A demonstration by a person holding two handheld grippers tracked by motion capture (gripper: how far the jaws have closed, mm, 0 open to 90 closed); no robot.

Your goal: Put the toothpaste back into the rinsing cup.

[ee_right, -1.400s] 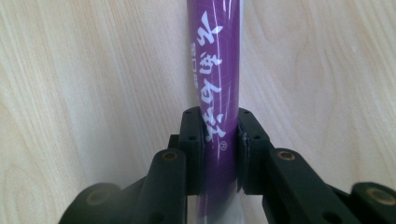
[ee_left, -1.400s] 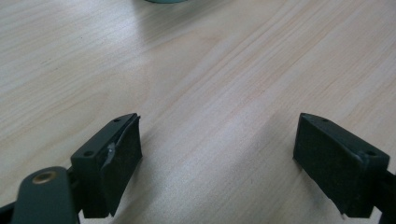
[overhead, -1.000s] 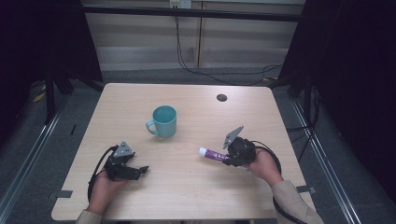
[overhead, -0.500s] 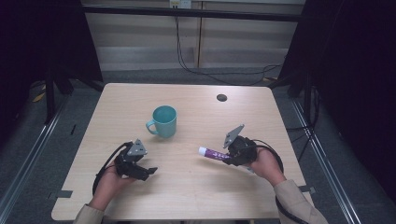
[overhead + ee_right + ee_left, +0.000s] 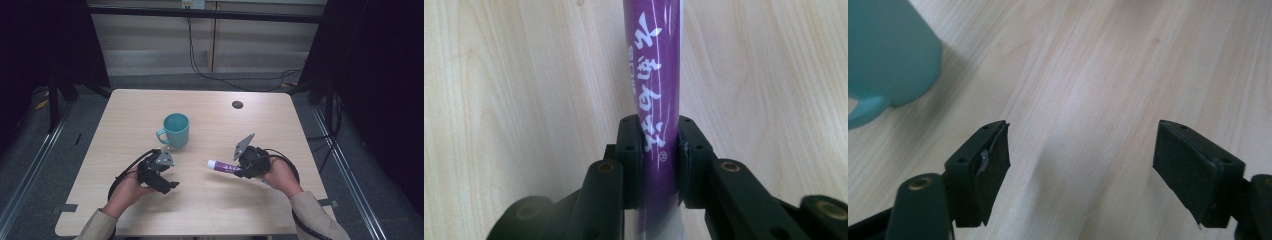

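**High view: tube held, mug unattended**

High view, lower right: the right gripper (image 5: 243, 167) is clamped on a purple tube (image 5: 223, 166), its white cap end pointing left just above the desk (image 5: 280, 125). Lower left, the left gripper (image 5: 167, 182) stands wide apart and empty, near the teal mug (image 5: 176, 130) at centre frame, probably ready to steady it.

table (image 5: 280, 130): pale matt wood | tube (image 5: 654, 75): glossy purple plastic | mug (image 5: 176, 129): smooth teal
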